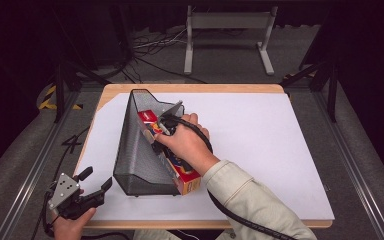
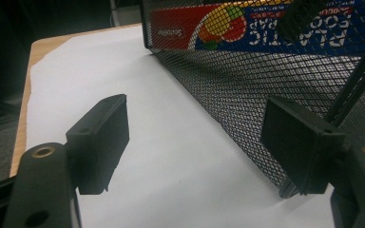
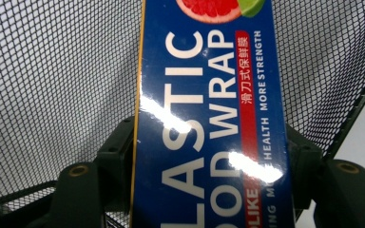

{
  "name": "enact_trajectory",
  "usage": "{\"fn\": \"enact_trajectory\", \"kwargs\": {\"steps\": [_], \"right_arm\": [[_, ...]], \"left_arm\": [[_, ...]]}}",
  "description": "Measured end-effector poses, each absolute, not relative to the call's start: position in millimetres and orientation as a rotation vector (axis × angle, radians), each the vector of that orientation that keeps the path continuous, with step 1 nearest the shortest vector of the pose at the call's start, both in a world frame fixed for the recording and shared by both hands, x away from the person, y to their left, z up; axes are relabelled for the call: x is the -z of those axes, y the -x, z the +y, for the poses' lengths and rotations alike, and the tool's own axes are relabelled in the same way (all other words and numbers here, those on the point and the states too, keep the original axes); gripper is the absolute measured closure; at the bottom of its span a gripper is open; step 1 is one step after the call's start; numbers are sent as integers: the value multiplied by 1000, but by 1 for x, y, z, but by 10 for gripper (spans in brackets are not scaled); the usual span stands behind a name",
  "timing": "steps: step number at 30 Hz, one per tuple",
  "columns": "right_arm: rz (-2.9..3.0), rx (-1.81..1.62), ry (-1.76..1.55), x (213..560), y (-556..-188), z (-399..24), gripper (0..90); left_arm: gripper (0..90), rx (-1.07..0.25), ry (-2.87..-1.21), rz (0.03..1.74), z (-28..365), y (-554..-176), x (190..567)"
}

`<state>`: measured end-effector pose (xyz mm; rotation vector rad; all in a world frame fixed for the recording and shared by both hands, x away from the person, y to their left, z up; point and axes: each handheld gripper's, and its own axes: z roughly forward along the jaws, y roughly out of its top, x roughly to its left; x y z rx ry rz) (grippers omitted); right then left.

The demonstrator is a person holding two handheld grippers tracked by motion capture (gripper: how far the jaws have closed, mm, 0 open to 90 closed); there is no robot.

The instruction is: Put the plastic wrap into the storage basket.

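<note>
A black wire-mesh holder [image 1: 135, 150] lies on the white sheet left of centre. Inside it sits a long blue and red plastic wrap box [image 1: 187, 182], whose near end sticks out of the holder's front. My right gripper [image 1: 162, 130] reaches into the holder, shut on the box. In the right gripper view the jaws press both long sides of the plastic wrap box [image 3: 209, 114], with mesh [image 3: 57, 80] behind it. My left gripper [image 1: 96, 180] rests open at the table's near left corner. Its left gripper view shows the holder's mesh wall [image 2: 247, 80] and the box [image 2: 228, 26] through it.
A white sheet [image 1: 260, 140] covers the wooden table [image 1: 190, 88]. A cable trails from the right gripper along the person's sleeve [image 1: 250, 200]. Beyond the table stand a grey metal frame [image 1: 227, 30] and loose cables on the floor. Metal rails run along both sides.
</note>
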<state>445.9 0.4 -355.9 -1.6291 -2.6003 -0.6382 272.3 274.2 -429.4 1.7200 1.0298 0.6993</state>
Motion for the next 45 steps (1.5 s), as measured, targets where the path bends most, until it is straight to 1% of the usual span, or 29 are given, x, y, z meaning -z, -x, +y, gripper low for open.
{"fn": "enact_trajectory", "kwargs": {"steps": [3, 5, 7, 9, 10, 11, 24, 31, 38, 45], "right_arm": [[-2607, 772, 1632, 349, -445, -1, 289], [-2622, 773, 1620, 347, -444, -2, 288], [-2641, 784, 1602, 345, -443, -1, 264], [-2671, 788, 1581, 346, -442, -2, 260], [-2671, 820, 1565, 345, -442, -3, 220], [-2672, 846, 1557, 344, -442, -4, 213], [-2731, 1140, 1416, 320, -438, -18, 177], [-2744, 1409, 1250, 308, -429, -33, 169], [-2739, 1494, 1187, 298, -414, -49, 160], [-2770, 1562, 1164, 286, -401, -82, 159]], "left_arm": [[253, -698, -1723, 1029, 273, -273, 429], [253, -699, -1725, 1028, 273, -273, 429], [253, -698, -1724, 1029, 273, -273, 429], [253, -698, -1723, 1027, 273, -273, 429], [253, -698, -1725, 1029, 273, -273, 429], [253, -698, -1725, 1030, 273, -273, 429], [253, -703, -1712, 1047, 277, -268, 430], [253, -697, -1708, 1042, 276, -270, 430], [253, -699, -1706, 1040, 276, -272, 429], [253, -697, -1710, 1034, 274, -274, 429]]}}
